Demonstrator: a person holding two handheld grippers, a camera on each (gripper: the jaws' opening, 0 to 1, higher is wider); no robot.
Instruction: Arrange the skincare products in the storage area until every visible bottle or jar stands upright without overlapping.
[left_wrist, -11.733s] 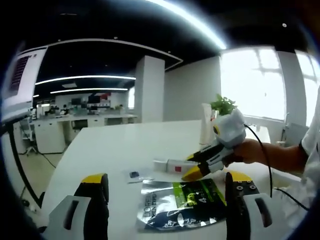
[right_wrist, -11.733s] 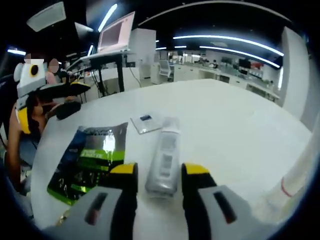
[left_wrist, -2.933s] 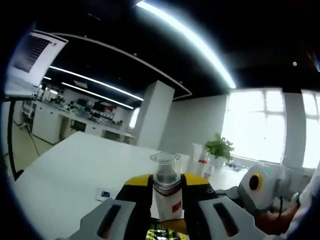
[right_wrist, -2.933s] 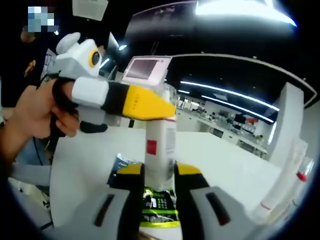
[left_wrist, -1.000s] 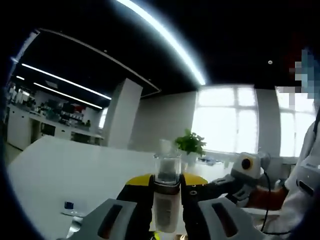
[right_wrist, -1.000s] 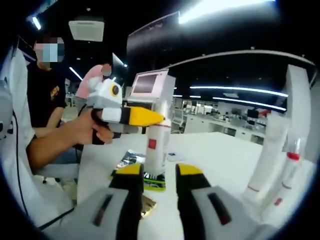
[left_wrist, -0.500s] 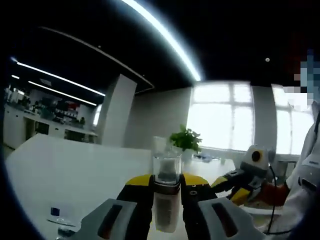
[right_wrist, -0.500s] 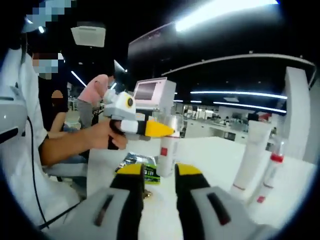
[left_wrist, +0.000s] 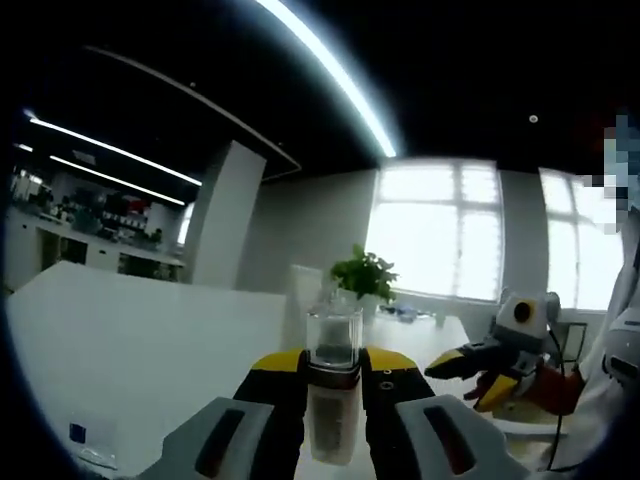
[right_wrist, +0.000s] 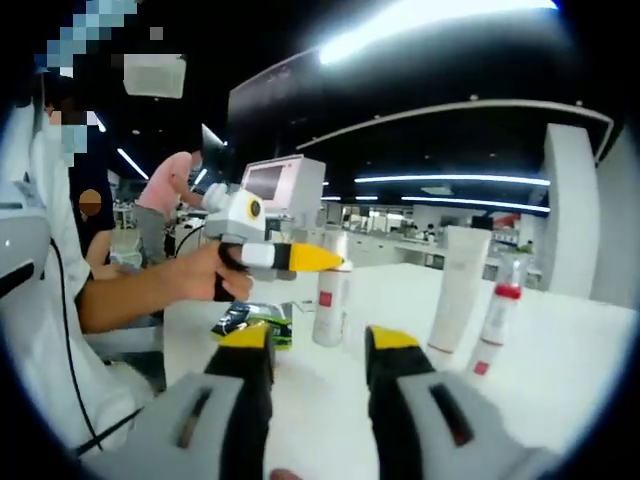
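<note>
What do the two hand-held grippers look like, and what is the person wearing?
Each hand-held gripper has black jaws with yellow tips on pale grey bases. Seen from the right gripper view, the left hand-held gripper has a white body and a yellow ring around its round lens. The right hand-held gripper trails a black cable. The person wears a white short sleeve.

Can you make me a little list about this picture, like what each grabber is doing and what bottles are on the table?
left gripper: shut on the white bottle, gripping just under its clear cap
white bottle: upright, red square on its label
right gripper: open, holding nothing, drawn back from the bottle
other products: a tall white tube and a slim red-capped bottle, both standing upright side by side
green and black pouch: lying flat on the white table
small packet: flat on the table
</note>
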